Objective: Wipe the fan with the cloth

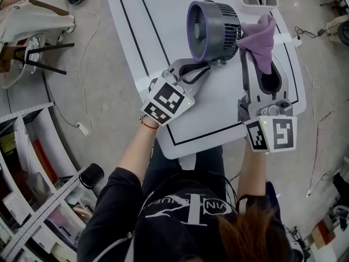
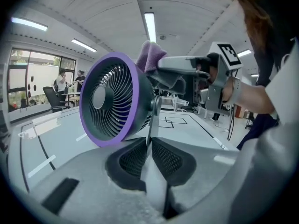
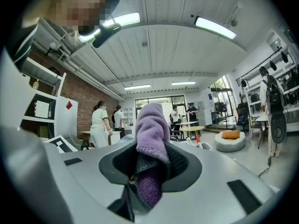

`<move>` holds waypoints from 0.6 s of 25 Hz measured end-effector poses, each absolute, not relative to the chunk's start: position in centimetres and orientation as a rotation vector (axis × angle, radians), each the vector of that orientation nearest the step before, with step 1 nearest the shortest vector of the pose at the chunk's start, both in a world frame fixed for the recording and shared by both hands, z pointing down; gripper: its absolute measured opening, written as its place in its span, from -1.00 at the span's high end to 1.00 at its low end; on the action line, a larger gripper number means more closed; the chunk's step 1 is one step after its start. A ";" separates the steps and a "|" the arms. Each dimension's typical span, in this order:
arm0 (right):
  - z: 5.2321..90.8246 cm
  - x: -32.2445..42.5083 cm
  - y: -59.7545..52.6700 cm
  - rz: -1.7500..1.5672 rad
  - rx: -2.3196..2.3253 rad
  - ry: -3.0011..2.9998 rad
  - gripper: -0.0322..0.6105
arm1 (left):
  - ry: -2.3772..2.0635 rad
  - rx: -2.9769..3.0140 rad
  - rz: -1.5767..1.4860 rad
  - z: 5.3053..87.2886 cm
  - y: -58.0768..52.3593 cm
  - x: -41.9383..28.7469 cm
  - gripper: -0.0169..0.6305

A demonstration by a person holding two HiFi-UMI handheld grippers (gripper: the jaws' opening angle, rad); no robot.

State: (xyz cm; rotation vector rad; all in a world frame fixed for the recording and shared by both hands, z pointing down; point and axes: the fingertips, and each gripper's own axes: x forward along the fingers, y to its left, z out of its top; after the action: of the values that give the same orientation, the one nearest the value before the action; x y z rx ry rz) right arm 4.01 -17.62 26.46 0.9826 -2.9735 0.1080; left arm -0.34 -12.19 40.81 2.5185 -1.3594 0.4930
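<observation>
- Head view. The fan (image 1: 212,26) stands upright toward the far end of the tabletop (image 1: 163,31). My left gripper (image 1: 203,67) is closed on its stand. My right gripper (image 1: 248,59) is clamped on the cloth (image 1: 260,37), which is bunched against the fan's rear housing.
- Risk: a hard sideways push with the cloth could pivot the head on its stand, or skid the whole fan toward the left edge of the tabletop.
- Hidden: the cloth covers its own contact patch, so I cannot tell how firmly it presses on the housing.
- Left gripper view. The jaws are almost together, with the thin stand arm (image 2: 152,120) pinched between the pads.
- Risk: this is a narrow hold on a slim part, so wiping force may twist it out of the pads.
- Hidden: my own gripper blocks the fan's foot. The cloth shows only as a tuft above the purple rim.
- Right gripper view. The jaws are pinched on the cloth, with a tuft standing above the pads and the rest hanging below.
- Risk: loose pile could snag in the rear grille slots and drag the cloth out of my hold.
- Hidden: the fan is not in this view at all, and the cloth fills the line ahead. From this view the wipe is blind.
</observation>
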 end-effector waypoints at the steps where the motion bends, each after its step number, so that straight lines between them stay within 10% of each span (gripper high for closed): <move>1: 25.7 3.8 -17.6 0.078 0.951 -2.984 0.49 | -1.375 2.512 0.499 40.8 -12.2 -0.3 0.83; 15: 22.6 -7.9 -23.3 -0.217 0.214 -2.795 0.48 | -1.458 2.393 0.477 40.7 -12.0 0.1 0.81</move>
State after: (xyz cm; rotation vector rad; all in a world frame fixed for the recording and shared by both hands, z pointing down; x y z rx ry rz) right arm -7.92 -23.29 22.63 0.2143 -2.7948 -0.2172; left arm 0.06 -12.04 40.74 2.3926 -1.4580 0.4769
